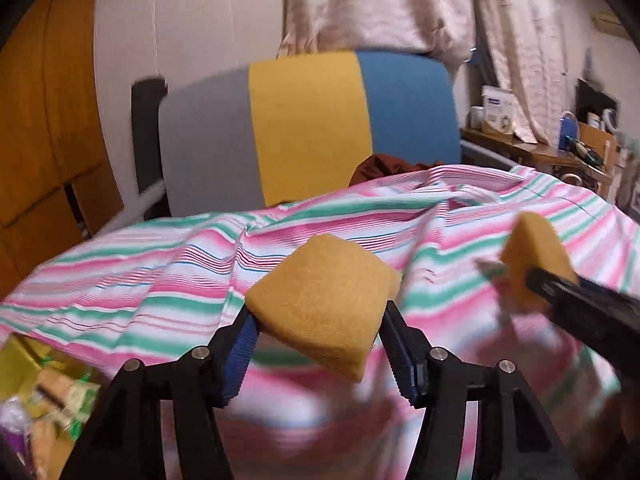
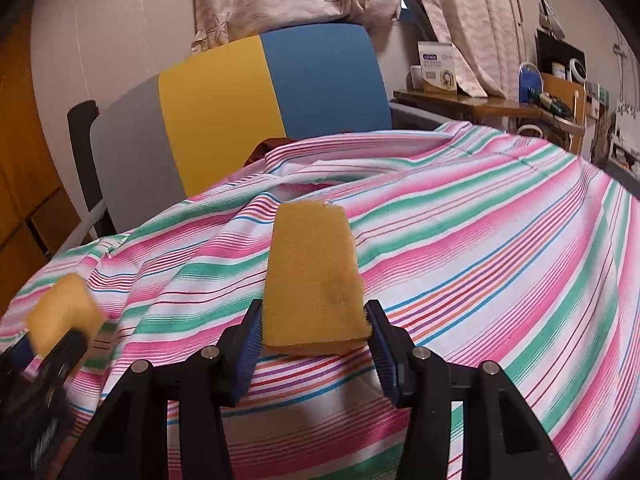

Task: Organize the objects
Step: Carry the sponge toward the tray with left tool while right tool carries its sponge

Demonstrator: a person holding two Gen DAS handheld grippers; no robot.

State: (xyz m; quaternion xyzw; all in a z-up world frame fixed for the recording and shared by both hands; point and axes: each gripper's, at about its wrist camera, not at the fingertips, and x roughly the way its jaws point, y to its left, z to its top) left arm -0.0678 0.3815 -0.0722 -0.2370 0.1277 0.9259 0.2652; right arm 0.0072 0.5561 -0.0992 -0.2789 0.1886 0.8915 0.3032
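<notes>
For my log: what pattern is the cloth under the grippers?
The cloth has pink, green and white stripes with thin blue lines; the right wrist view shows it best.

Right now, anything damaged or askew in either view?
Yes. The sponge in the right gripper has a ragged, chipped far corner and a dark smudge. The striped cloth lies rumpled, a dark red fabric poking out behind it.

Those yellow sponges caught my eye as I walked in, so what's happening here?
A person holds a gripper in each hand over a striped cloth. The left gripper grips one yellow sponge, the right gripper grips a longer one. Both sponges are off the cloth; neither is set down yet.
</notes>
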